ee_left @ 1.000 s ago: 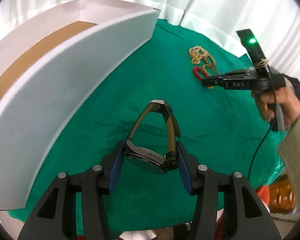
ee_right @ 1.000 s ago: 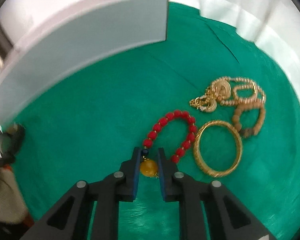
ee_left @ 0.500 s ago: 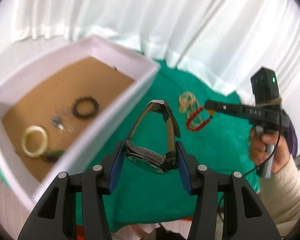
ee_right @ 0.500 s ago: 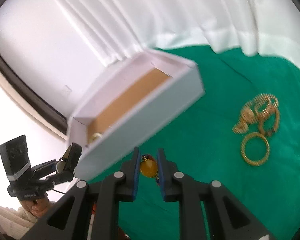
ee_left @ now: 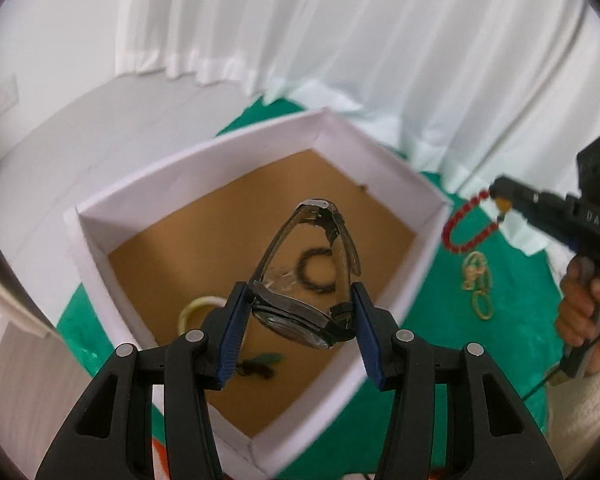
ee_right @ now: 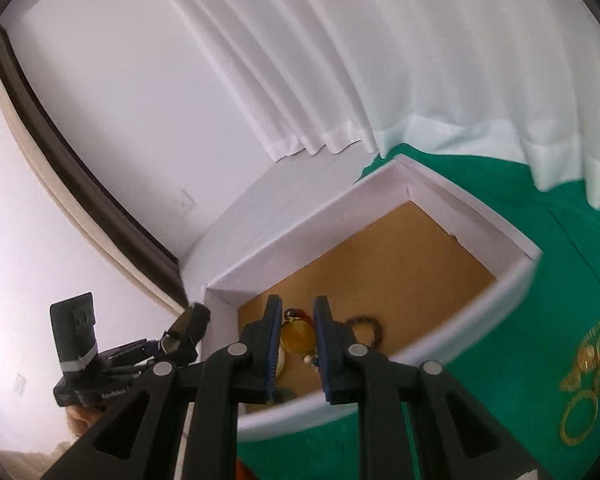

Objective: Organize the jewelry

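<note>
My left gripper point(ee_left: 300, 320) is shut on a wristwatch point(ee_left: 300, 316) with a brown strap and holds it above the open white box point(ee_left: 204, 152). My right gripper point(ee_right: 297, 334) is shut on the amber bead point(ee_right: 298, 334) of a red bead bracelet point(ee_left: 464, 224), which hangs from it just right of the box's rim. The box has a brown floor and holds a black bracelet point(ee_left: 318, 272), a pale bangle point(ee_left: 196, 308) and a dark green piece point(ee_left: 260, 364). Gold jewelry point(ee_right: 596, 344) and a gold bangle point(ee_right: 580, 424) lie on the green cloth point(ee_right: 500, 420).
White curtains point(ee_left: 340, 40) hang behind the table. The box point(ee_right: 380, 200) stands at the cloth's left end, close to a white wall and a dark window frame point(ee_right: 80, 184). The person's hand point(ee_left: 588, 320) holds the right gripper to the right of the box.
Both grippers have risen and moved toward the box. The watch is now over the box's inside. The red bracelet has been lifted off the cloth and carried to the box's right rim.
</note>
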The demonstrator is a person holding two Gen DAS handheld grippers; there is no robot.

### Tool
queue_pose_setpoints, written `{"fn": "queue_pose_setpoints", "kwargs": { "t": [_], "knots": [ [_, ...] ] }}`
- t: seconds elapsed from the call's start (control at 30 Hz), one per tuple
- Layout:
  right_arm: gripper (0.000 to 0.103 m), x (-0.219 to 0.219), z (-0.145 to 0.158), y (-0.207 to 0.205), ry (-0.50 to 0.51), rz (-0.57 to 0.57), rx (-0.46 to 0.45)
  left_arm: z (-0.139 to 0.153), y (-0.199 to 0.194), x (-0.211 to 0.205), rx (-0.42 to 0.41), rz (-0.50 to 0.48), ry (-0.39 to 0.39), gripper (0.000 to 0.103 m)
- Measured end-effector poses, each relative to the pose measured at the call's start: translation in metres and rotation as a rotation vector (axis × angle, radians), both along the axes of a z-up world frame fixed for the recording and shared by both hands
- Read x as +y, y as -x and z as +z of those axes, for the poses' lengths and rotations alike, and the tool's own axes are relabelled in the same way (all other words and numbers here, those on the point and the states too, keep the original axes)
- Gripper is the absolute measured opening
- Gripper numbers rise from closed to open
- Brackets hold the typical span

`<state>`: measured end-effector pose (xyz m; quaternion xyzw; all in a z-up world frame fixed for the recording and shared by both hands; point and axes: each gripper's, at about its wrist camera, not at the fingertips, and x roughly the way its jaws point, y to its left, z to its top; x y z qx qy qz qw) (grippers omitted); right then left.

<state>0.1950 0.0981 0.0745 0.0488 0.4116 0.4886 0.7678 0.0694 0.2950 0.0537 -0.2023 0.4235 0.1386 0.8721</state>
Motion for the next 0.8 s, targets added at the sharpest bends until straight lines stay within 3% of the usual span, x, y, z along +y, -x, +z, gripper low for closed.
{"fn": "queue_pose_setpoints", "kwargs": {
  "t": [0.27,0.37,0.4,0.43,0.47,0.5,0.53,0.8],
  "knots": [
    [0.017,0.068,-0.045,-0.039,0.262,-0.099,-0.188,-0.062,-0.03,0.007,0.118,-0.022,0.055,0.051],
    [0.017,0.079,-0.064,-0.042,0.349,-0.118,-0.242,-0.074,-0.041,0.002,0.148,-0.025,0.022,0.054],
    [0.018,0.082,-0.068,-0.042,0.365,-0.118,-0.247,-0.075,-0.042,0.001,0.154,-0.015,-0.008,0.059],
    [0.028,0.084,-0.073,-0.039,0.382,-0.118,-0.251,-0.075,-0.042,0.001,0.161,-0.001,-0.039,0.075],
    [0.041,0.085,-0.075,-0.036,0.385,-0.117,-0.251,-0.076,-0.041,0.001,0.162,0.012,-0.057,0.083],
    [0.07,0.084,-0.075,-0.03,0.379,-0.114,-0.252,-0.074,-0.038,0.001,0.15,0.026,-0.075,0.091],
    [0.078,0.083,-0.074,-0.027,0.371,-0.116,-0.257,-0.071,-0.033,0.001,0.136,0.033,-0.082,0.092],
    [0.08,0.024,-0.068,0.043,0.374,-0.138,-0.401,-0.037,0.005,-0.038,0.014,0.022,-0.124,0.096]
  ]
}}
